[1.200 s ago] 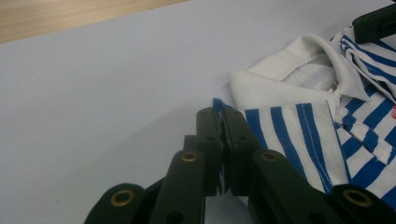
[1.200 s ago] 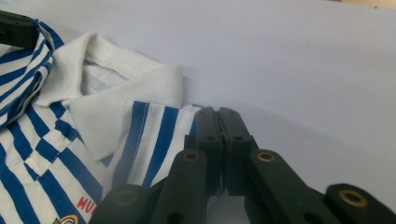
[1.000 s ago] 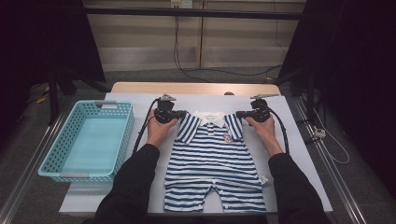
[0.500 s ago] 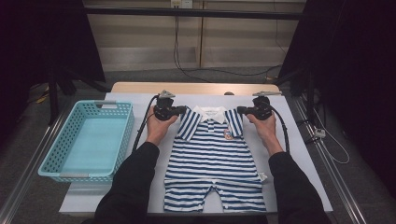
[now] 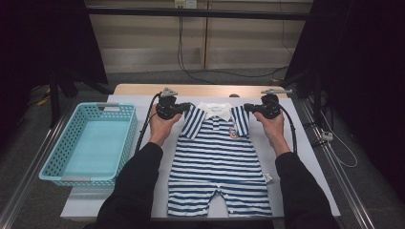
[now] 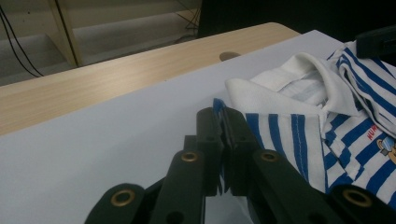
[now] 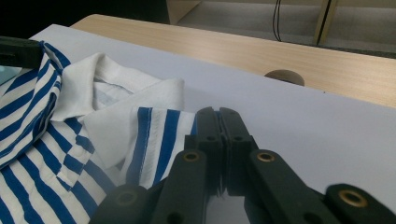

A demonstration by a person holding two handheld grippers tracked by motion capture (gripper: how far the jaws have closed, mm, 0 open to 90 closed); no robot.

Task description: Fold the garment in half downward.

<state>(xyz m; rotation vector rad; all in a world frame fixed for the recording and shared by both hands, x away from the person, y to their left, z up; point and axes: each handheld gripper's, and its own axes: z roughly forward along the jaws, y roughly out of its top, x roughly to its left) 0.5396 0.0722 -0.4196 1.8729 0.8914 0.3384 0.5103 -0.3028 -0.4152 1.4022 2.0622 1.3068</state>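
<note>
A blue-and-white striped romper [image 5: 217,157] is laid flat on the white sheet [image 5: 310,157], seen whole from above beside a turquoise basket [image 5: 88,143]. The left gripper [image 5: 185,109] and right gripper [image 5: 248,108] are clamped on its shoulders. In the gripper views, striped fabric is seen pinched between the closed jaws, and the white collar [image 6: 280,88] is shown close up.

You get a high cam looking fwd and down on the table [image 5: 305,157]; two gripper cams sit close, low over it. All share the striped romper's collar [image 5: 217,110] [image 6: 280,88] [image 7: 135,88], upper centre.
</note>
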